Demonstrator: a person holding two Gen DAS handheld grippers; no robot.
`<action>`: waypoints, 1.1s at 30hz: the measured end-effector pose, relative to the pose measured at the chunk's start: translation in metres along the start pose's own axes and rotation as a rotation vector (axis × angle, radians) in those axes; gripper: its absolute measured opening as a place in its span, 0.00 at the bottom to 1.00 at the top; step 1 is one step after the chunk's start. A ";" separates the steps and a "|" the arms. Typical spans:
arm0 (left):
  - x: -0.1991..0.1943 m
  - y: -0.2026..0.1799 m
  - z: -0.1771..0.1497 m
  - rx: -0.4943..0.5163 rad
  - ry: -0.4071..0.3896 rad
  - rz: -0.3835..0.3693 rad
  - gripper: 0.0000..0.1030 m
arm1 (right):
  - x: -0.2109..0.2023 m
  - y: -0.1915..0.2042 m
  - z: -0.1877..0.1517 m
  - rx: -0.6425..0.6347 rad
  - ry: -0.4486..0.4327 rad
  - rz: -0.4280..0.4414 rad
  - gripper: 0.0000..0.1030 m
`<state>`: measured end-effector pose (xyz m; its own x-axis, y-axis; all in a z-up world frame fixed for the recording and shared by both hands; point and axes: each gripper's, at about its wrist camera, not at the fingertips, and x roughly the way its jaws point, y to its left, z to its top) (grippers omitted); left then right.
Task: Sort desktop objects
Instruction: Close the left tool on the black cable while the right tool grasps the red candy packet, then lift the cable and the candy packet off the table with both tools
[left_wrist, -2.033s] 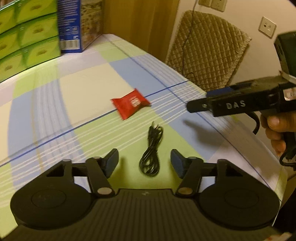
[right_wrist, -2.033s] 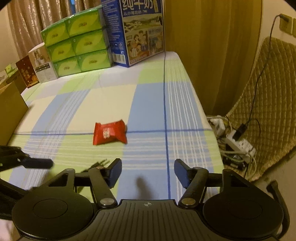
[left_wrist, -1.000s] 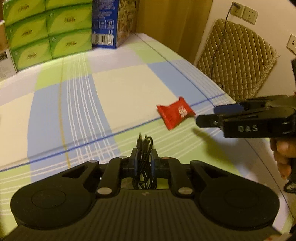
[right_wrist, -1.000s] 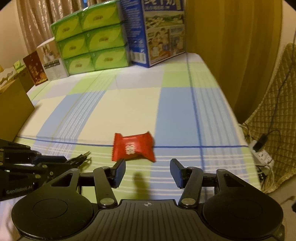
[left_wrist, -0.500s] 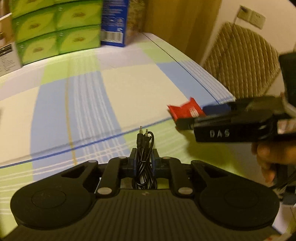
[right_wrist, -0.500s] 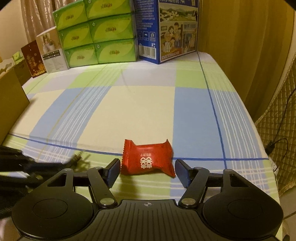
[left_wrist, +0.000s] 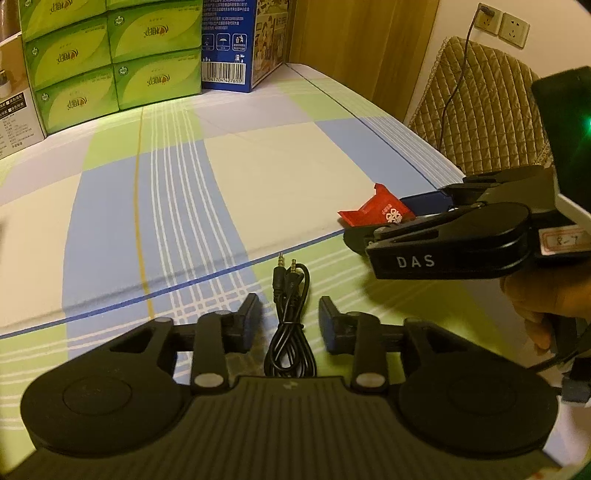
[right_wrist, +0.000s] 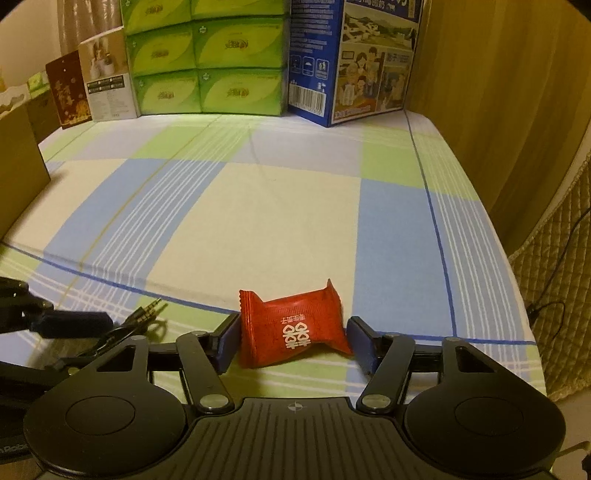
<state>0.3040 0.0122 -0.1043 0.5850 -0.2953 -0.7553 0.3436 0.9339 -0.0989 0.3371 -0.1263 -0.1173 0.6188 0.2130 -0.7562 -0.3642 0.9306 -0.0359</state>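
Note:
A coiled black audio cable (left_wrist: 290, 321) lies on the checked tablecloth (left_wrist: 258, 177), between the fingers of my open left gripper (left_wrist: 290, 319), which do not touch it. Its plugs (right_wrist: 147, 310) point away from me. A red candy packet (right_wrist: 291, 328) rests on the cloth between the blue pads of my right gripper (right_wrist: 291, 334). That gripper is open, its pads close on both sides of the packet. In the left wrist view the packet (left_wrist: 376, 212) shows partly behind the right gripper's black body (left_wrist: 461, 240).
Stacked green tissue boxes (right_wrist: 207, 55) and a blue carton (right_wrist: 351, 59) line the table's far end, with small boxes (right_wrist: 107, 85) beside them. A cardboard box (right_wrist: 18, 173) stands at the left. A quilted chair (left_wrist: 480, 110) stands past the right edge. A hand (left_wrist: 535, 306) holds the right gripper.
My left gripper, shut on the cable until half a second ago, has opened and the cable lies on the cloth. The right gripper has moved forward until its fingers straddle the red packet.

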 end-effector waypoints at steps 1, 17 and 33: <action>0.000 0.000 0.000 0.000 -0.002 -0.001 0.30 | -0.001 0.000 0.000 0.002 0.003 0.003 0.50; -0.002 0.012 -0.001 -0.062 0.006 -0.010 0.11 | -0.013 0.001 0.004 0.032 0.000 0.017 0.38; -0.011 0.007 0.004 -0.068 -0.019 -0.019 0.11 | -0.031 -0.004 0.009 0.080 -0.027 0.043 0.37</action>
<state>0.3029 0.0215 -0.0937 0.5929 -0.3159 -0.7407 0.3041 0.9396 -0.1573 0.3255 -0.1341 -0.0882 0.6229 0.2606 -0.7377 -0.3347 0.9410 0.0498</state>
